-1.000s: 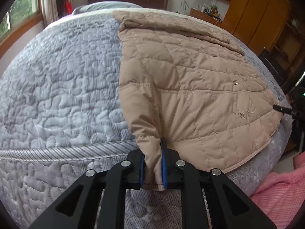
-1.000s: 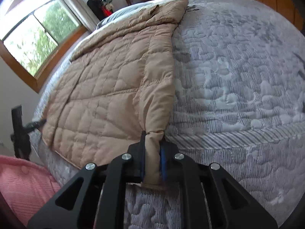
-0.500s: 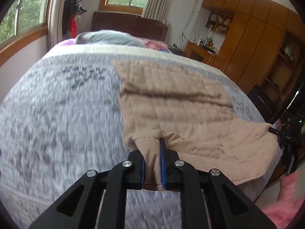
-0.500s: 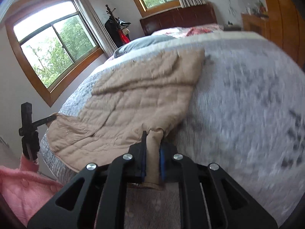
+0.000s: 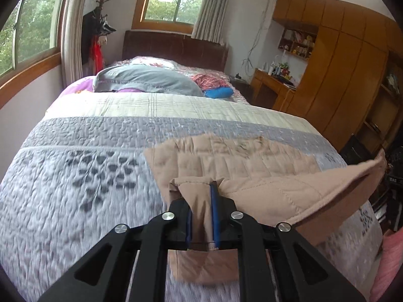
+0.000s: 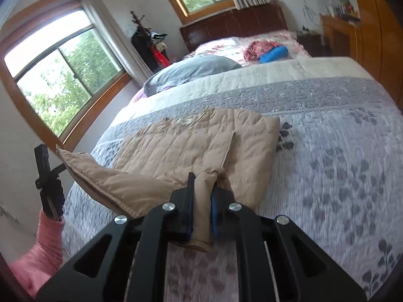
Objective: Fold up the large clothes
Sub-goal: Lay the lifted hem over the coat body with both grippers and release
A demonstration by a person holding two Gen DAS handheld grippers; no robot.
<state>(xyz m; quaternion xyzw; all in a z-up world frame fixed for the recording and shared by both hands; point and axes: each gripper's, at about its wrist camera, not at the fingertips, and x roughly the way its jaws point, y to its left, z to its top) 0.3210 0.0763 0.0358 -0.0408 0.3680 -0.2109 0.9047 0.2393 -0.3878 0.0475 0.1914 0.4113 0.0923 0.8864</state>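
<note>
Your left claw [image 5: 201, 216] and right claw [image 6: 201, 206] are each clamped on a near corner of the tan quilted jacket [image 6: 201, 141], whose far part lies on the bed [image 6: 340, 176] while the near hem hangs lifted. You seem mid-fold: carrying that hem over and smoothing remain undone.

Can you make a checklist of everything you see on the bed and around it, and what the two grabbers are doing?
Surface: bed with grey quilted bedspread.
Job's things: tan quilted jacket, near edge lifted off the bedspread.
Clutter: grey pillow; blue bundle.
Grippers: left gripper shut on the jacket; right gripper shut on the jacket.
Cables: wires hanging on the wall.
Surroundings: windows, coat rack, wooden wardrobe.
</note>
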